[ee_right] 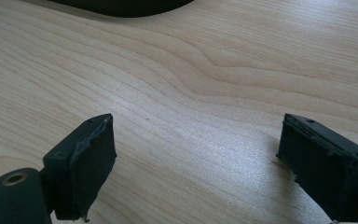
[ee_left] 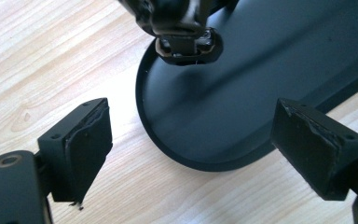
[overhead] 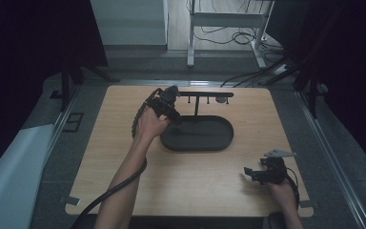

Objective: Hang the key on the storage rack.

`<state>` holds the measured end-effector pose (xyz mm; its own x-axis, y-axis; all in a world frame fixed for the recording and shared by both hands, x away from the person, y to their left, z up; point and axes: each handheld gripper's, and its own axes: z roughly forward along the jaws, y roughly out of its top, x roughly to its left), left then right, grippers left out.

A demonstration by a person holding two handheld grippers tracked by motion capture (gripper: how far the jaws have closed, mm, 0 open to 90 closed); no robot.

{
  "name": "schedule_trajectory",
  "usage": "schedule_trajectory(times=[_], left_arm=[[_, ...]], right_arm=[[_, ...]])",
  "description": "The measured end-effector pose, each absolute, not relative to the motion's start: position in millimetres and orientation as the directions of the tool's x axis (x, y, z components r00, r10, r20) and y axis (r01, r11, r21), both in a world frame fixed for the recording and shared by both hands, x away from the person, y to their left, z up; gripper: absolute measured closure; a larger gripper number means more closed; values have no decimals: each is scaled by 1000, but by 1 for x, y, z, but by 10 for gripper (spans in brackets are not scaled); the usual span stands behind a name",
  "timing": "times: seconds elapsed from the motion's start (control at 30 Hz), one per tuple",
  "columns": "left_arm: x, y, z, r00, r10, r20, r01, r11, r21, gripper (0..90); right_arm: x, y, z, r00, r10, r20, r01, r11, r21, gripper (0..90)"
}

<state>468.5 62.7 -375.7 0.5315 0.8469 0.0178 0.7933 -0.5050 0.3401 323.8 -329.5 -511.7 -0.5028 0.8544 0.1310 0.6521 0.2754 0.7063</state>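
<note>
At the middle of the high view, the left gripper [overhead: 174, 116] is held over the left end of the black oval tray [overhead: 219, 138], which rests on the wooden table [overhead: 124, 167] below a black stand with pegs [overhead: 196, 100]. Its jaws are seen wide apart with nothing between them, the tray's curved rim lying below the gap in the left gripper view. A small dark watch-like piece [ee_left: 189, 44] is seen at the top centre of that view, at the tray's edge; whether it rests on the tray cannot be told. At the lower right, the right gripper [overhead: 255, 174] is kept low over bare wood, its jaws also wide and empty.

Trouble could be caused by a careless descent: the tray's thin rim could be struck and the tray shoved or tipped. The dark piece might be knocked off, or clipped at its edge and dropped.
</note>
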Motion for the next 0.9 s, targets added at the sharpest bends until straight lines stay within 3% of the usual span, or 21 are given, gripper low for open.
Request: schedule_trajectory(times=[0.4, 0.9], left_arm=[[453, 69, -367, 559, 828, 32, 765, -531, 365, 25], [433, 80, -365, 599, 799, 43, 718, -561, 411, 0]], right_arm=[[324, -328, -512, -504, 854, 128, 652, 279, 704, 109], [324, -328, -512, -507, 853, 123, 652, 286, 702, 109]])
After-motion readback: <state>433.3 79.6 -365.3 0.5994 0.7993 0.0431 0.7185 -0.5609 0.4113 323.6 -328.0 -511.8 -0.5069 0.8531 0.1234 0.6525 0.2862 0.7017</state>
